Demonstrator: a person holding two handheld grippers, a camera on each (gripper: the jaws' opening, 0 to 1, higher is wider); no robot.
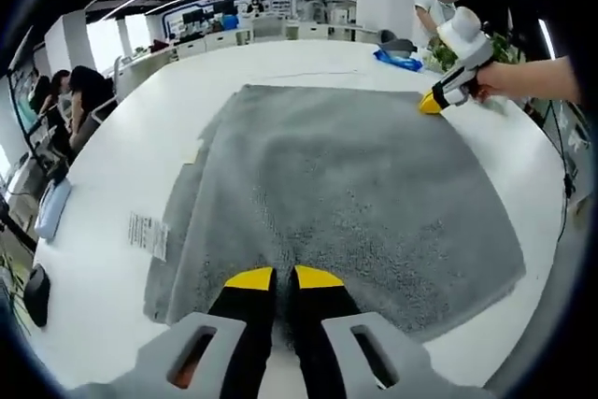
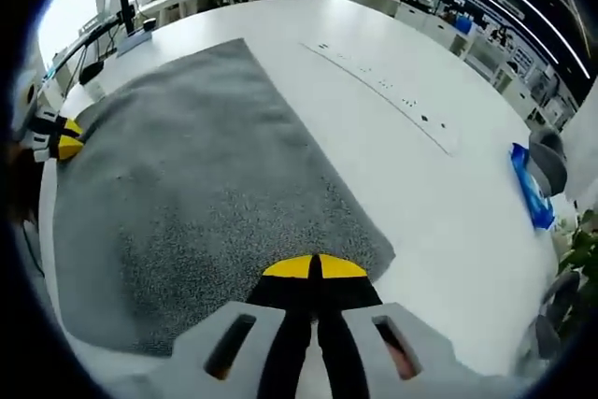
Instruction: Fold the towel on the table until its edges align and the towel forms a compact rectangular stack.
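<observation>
A grey towel (image 1: 346, 203) lies spread on the white table (image 1: 308, 58), with a second layer's edge showing along its left side. My left gripper (image 1: 283, 277) sits at the towel's near edge, its yellow tips almost together and pinching a small ridge of cloth. It also appears at the towel's (image 2: 206, 184) left edge as the left gripper (image 2: 62, 136). My right gripper (image 2: 315, 268) has its yellow tips pressed together over the towel's near corner, where the cloth lies flat. A hand holds that right gripper (image 1: 433, 103) at the far right corner.
A blue cloth-like item (image 1: 397, 60) lies at the table's far side, next to a grey chair (image 2: 546, 163). A white printed label (image 1: 148, 233) lies on the table left of the towel. A cable strip (image 2: 383, 86) crosses the table. People sit at desks beyond.
</observation>
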